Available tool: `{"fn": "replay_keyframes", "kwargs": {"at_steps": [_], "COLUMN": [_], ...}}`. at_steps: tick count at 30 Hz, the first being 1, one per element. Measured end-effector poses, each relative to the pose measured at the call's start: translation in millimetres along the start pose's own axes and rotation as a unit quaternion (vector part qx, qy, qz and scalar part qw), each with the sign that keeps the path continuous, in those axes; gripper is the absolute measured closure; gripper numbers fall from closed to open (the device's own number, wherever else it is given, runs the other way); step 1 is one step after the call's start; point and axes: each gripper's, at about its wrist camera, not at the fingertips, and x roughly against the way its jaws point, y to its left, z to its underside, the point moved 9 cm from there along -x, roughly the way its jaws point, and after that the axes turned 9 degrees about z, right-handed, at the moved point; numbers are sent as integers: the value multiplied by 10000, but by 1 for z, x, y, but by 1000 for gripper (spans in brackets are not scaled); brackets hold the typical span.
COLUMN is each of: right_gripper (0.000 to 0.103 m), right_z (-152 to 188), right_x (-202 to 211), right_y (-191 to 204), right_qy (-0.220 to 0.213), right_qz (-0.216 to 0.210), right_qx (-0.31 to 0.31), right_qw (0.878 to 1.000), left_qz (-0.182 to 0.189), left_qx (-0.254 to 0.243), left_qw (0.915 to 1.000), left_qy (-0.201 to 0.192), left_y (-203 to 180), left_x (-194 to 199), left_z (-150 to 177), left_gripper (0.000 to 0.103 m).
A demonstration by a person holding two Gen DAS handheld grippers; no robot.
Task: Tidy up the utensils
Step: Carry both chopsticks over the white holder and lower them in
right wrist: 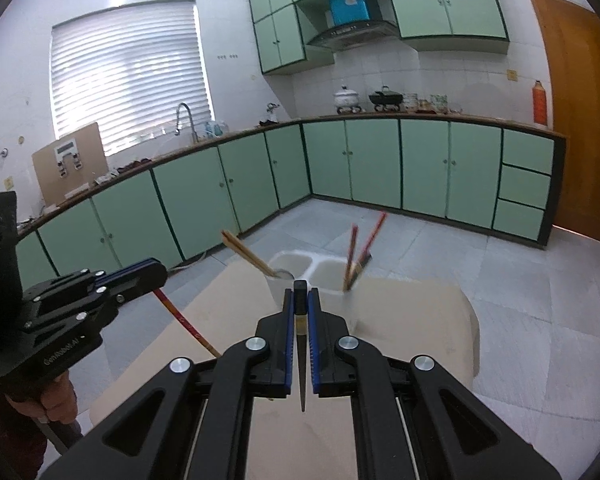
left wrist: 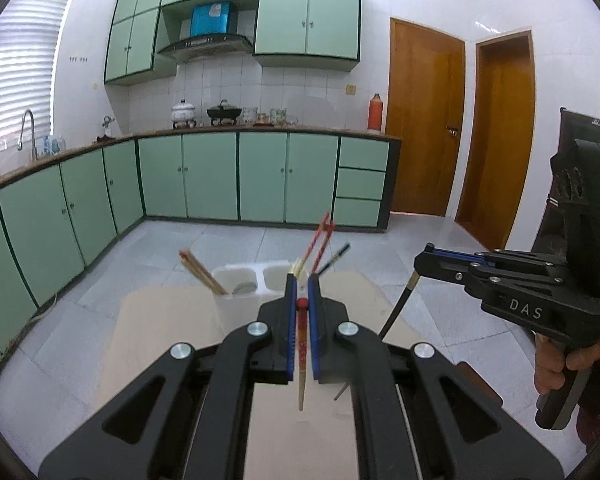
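My left gripper [left wrist: 302, 286] is shut on a red-topped chopstick [left wrist: 301, 356] that hangs down between the jaws, just in front of the white two-cell holder [left wrist: 244, 294]. My right gripper [right wrist: 301, 300] is shut on a black chopstick [right wrist: 301, 360], also held point down near the holder [right wrist: 300, 264]. The holder's left cell has wooden chopsticks [left wrist: 202, 274]; its right cell has red and dark chopsticks [left wrist: 320, 242]. Each gripper shows in the other's view: the right gripper [left wrist: 422, 264] with its black chopstick, the left gripper [right wrist: 160, 276] with its red one.
The holder stands on a beige table [right wrist: 412, 320] over a grey tile floor. Green cabinets [left wrist: 208, 176] run along the far walls, with pots on the counter and wooden doors [left wrist: 424, 120] at the right.
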Motion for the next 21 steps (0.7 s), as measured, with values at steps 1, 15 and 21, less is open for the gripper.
{"fn": "replay_keyframes", "kwargs": {"at_steps": [1,15,21], "right_gripper": [97,97,97], "right_z": [-6,-117,-148], "right_x": [0,0,-21], "right_y": [1,5,-4], "right_qy": [-32,-921,-1088], "right_qz": [-44,-52,26], "right_qx": [-10,265,213], "right_qw": [10000,9954,9938], "left_qz": [-14,-270,-555], "left_qx": [-32,-320,-536], "left_qw": [10000,9939,9876], "left_qy": [-55,-1024,-1365], "left_y": [1,17,25], "left_x": [0,-1,-23], "left_z": [-7,-116,-151], "left_gripper": [98,98,98]}}
